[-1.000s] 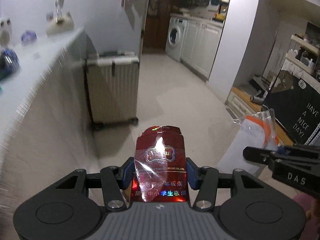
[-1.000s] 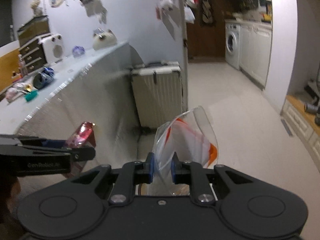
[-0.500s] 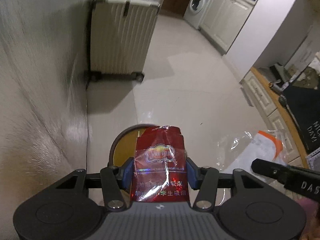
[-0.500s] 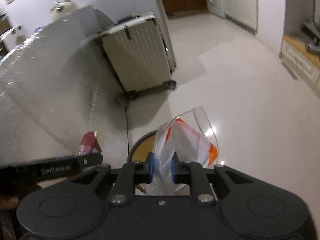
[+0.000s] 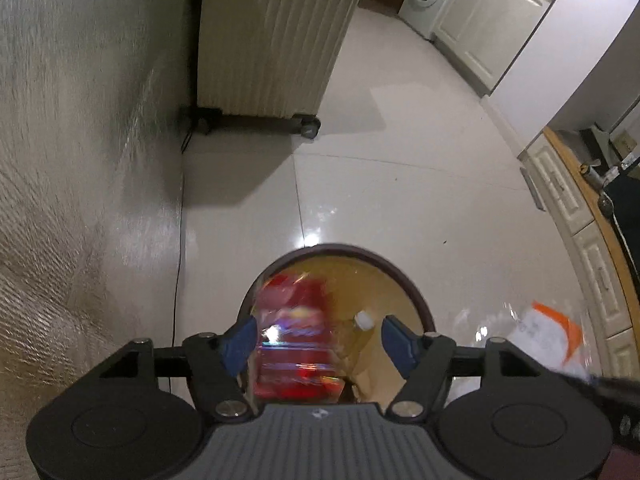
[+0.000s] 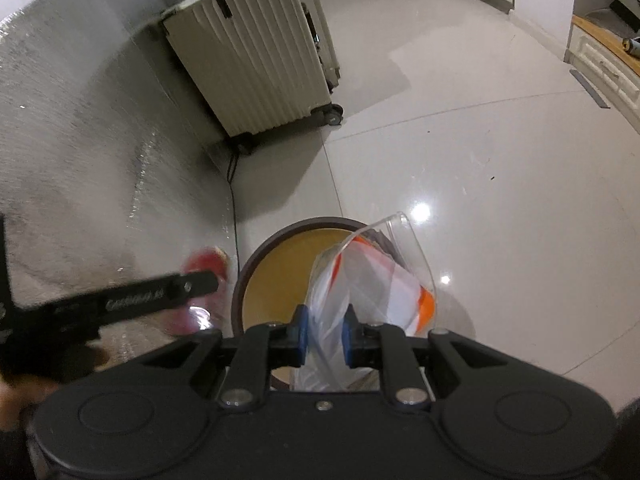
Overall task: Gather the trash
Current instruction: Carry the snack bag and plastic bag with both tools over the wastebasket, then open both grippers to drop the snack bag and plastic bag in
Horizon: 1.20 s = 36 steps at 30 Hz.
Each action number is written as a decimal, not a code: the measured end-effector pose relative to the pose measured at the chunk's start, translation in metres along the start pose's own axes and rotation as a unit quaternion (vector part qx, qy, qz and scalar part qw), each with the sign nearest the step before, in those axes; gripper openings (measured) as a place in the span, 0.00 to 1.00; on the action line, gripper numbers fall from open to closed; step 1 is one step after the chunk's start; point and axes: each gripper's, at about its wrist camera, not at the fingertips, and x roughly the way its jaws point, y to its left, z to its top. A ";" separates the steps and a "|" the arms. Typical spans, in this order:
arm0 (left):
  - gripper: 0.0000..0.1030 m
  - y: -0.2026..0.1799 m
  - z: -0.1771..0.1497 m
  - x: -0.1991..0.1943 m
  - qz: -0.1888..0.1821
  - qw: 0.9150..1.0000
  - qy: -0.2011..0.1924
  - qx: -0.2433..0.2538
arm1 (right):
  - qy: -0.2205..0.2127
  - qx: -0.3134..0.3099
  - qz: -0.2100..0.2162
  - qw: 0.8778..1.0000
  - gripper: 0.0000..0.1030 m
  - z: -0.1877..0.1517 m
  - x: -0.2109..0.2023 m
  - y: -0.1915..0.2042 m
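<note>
While the left gripper (image 5: 318,340) is pointing steeply down over the round bin (image 5: 416,304), its jaws are opening, and the red wrapper (image 5: 296,344) between them is showing only as a smeared, blurred shape. Whether the left blue pad is touching the wrapper is hard to tell; the right pad is standing clear of it. The printing on the wrapper is unreadable, reduced to bright glints and streaks of red under a shiny clear film. Its lower end is disappearing behind the gripper's grey body. Inside the bin, a pale yellow-brown lining is showing, and a bottle (image 5: 362,326) with a white cap is lying against it, its body mostly hidden behind the wrapper and the gripper.

The right gripper (image 6: 323,334) is clamping a clear plastic bag (image 6: 372,276) tightly between its blue pads. That bag is crumpled, with white and orange printed patches, and a stiff transparent flap is curling up at its top. It is hanging over the near right part of the bin's dark rim (image 6: 256,256), and its lower part is being cut off by the gripper body. From the right wrist view the wrapper is only a reddish blur behind the black finger of the left gripper, beside the bin. A ribbed cream suitcase (image 6: 256,56) is standing on the glossy tiled floor (image 6: 500,160), beside the grey wall.
</note>
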 end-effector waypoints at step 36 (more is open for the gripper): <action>0.96 0.024 -0.041 -0.005 0.081 0.992 0.091 0.015 | 0.037 -0.023 0.025 0.999 0.67 -0.003 0.042 0.010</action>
